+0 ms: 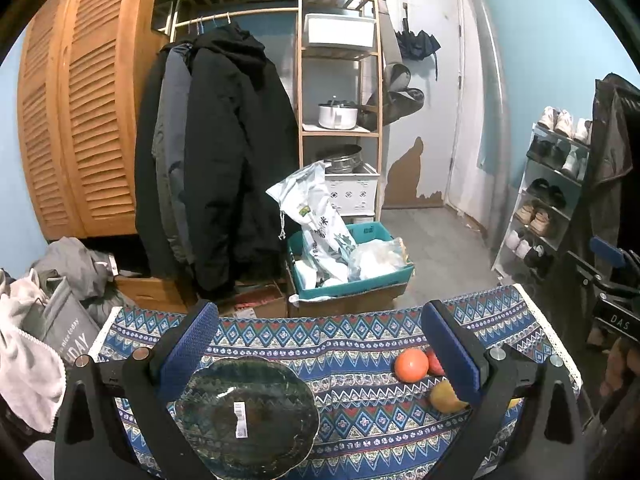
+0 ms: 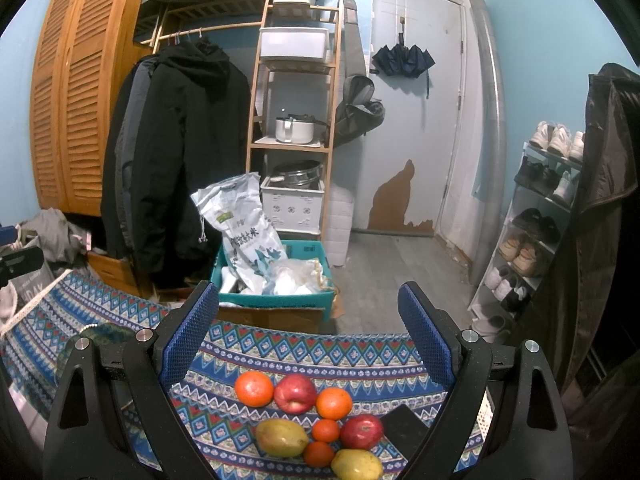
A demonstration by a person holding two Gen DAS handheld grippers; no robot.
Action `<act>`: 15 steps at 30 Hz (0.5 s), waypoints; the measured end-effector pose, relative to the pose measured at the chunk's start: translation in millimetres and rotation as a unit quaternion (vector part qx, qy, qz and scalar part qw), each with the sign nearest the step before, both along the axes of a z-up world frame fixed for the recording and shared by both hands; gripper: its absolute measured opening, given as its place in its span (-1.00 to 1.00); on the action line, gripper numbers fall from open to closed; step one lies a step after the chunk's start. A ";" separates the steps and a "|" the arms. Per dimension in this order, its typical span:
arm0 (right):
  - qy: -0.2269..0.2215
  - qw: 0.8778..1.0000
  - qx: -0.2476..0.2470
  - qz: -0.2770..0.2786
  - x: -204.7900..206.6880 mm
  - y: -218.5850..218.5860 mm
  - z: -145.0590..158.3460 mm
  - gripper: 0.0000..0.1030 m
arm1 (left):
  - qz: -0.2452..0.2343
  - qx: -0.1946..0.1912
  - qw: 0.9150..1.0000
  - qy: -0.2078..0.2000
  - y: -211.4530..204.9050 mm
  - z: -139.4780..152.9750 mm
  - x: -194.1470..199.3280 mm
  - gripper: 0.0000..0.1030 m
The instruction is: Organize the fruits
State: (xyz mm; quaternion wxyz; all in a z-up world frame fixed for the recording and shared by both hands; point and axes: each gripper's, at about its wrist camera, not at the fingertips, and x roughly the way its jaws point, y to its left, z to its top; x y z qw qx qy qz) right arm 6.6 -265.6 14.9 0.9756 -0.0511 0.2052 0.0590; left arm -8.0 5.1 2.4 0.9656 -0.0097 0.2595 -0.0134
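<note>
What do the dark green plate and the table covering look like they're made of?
The plate looks like glazed ceramic or pressed glass: its mottled dark green surface is glossy, the rim is scalloped, and a barcode sticker sits near the centre. Which of the two, I cannot tell. The table covering looks like woven cotton-type fabric: matte, printed in blue, red and white geometric bands, with a pale lace-like trim along its edge.
</note>
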 end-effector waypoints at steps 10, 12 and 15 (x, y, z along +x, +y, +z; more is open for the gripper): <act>0.000 1.000 0.000 0.000 -0.4 -0.4 -0.6 0.73 | -0.003 0.000 1.000 0.002 -2.7 -1.9 0.9 0.99; 0.000 1.000 0.000 -0.001 0.3 -1.4 1.9 0.73 | -0.003 0.000 1.000 0.003 -3.3 -2.5 1.0 0.99; 0.000 1.000 0.001 -0.002 0.1 -2.2 3.5 0.73 | -0.004 0.000 1.000 0.004 -4.8 -3.3 1.3 0.99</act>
